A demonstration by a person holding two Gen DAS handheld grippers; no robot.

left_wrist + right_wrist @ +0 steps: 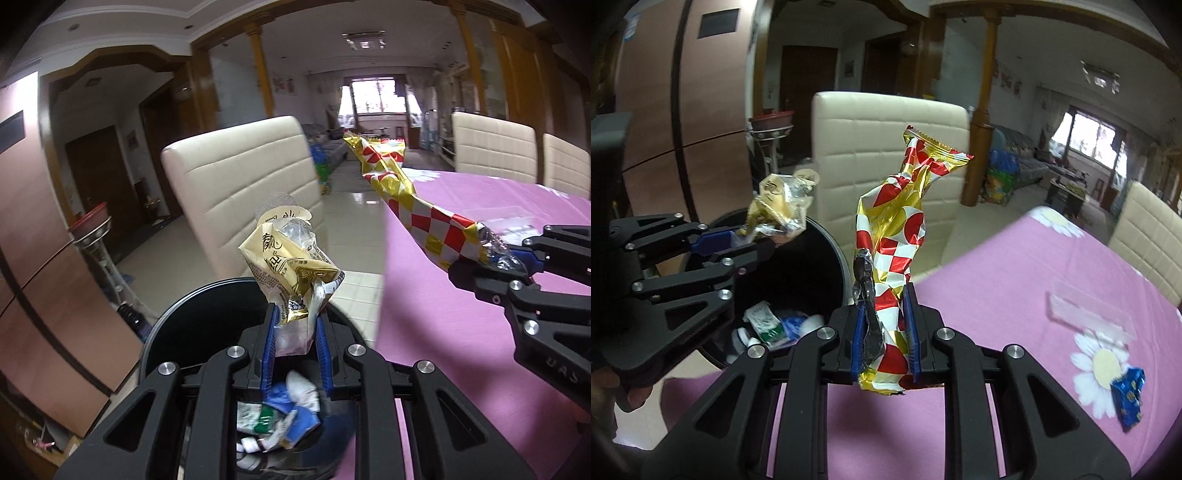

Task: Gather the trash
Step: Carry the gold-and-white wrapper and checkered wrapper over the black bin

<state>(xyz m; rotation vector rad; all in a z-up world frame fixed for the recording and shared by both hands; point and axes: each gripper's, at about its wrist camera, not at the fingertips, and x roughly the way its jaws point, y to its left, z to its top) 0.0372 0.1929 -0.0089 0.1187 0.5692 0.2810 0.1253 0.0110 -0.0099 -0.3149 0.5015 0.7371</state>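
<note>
My left gripper (294,317) is shut on a crumpled cream and gold wrapper (291,262), held right over the open black trash bin (192,314). Several pieces of trash (284,413) lie at the bin's bottom. My right gripper (885,299) is shut on a long red, white and gold checked wrapper (901,221), above the edge of the pink table (1015,277), to the right of the bin (827,240). The right wrist view shows the left gripper (753,240) with its wrapper (779,206) over the bin. In the left wrist view the right gripper (495,258) holds the checked wrapper (406,195).
A cream chair (243,177) stands behind the bin. On the pink flowered cloth lie a clear plastic tray (1089,310) and a blue wrapper (1128,398). More cream chairs (495,144) stand at the table's far side. A brown cabinet (33,258) is at the left.
</note>
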